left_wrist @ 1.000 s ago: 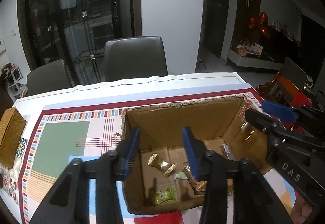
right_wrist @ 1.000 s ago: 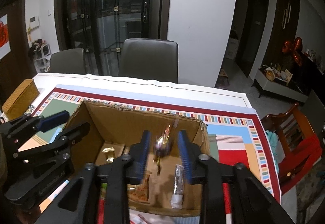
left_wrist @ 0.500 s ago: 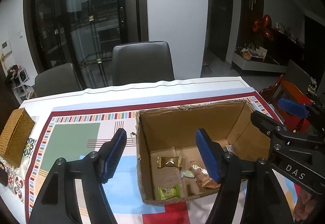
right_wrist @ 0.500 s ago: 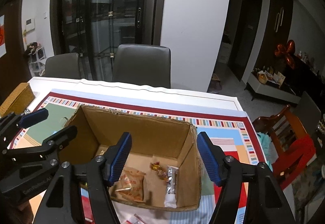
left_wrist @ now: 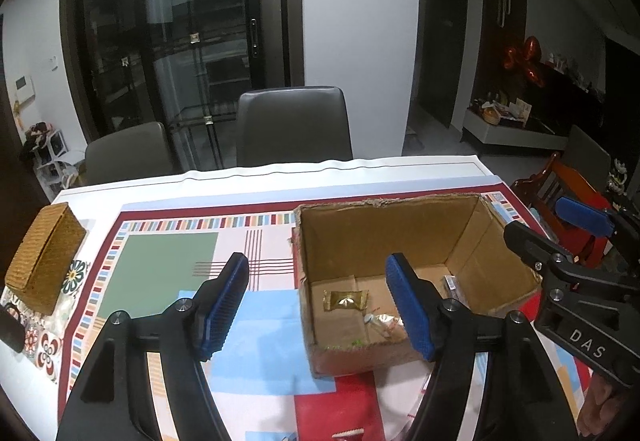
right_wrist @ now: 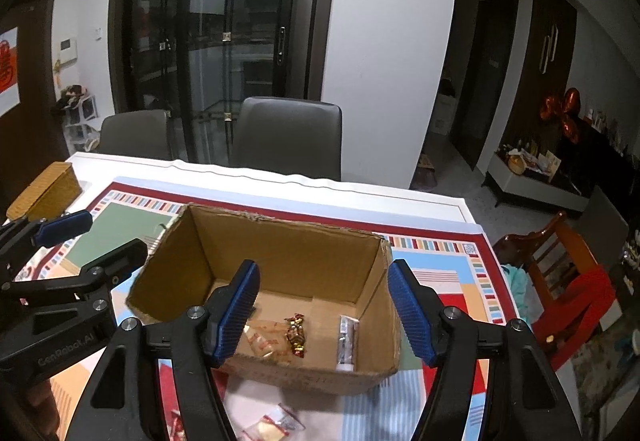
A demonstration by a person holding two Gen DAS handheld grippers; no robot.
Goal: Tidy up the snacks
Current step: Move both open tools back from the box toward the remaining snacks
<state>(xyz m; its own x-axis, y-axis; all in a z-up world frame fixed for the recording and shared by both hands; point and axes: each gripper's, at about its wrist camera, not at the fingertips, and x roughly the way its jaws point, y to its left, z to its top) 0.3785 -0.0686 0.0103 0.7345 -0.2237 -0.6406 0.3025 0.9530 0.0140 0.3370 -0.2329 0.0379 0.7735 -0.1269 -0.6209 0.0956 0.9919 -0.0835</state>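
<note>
Cardboard box (right_wrist: 280,253) holds light, crinkly snacks (right_wrist: 295,335) at 6 o'clock, best pinched by wrapper ends; left gripper (left_wrist: 318,311) and right gripper (right_wrist: 324,315) gape empty.

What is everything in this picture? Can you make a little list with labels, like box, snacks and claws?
box: open cardboard box on the patterned tablecloth
snacks inside: gold candy, red-and-gold candy, orange packet, silver stick packet
snacks outside: clear packets on the cloth in front of the box
left claw: open, holding nothing, jaws just widened
right claw: open, holding nothing, jaws just widened
also on the table: woven basket at the left edge
behind the table: two grey chairs
</note>
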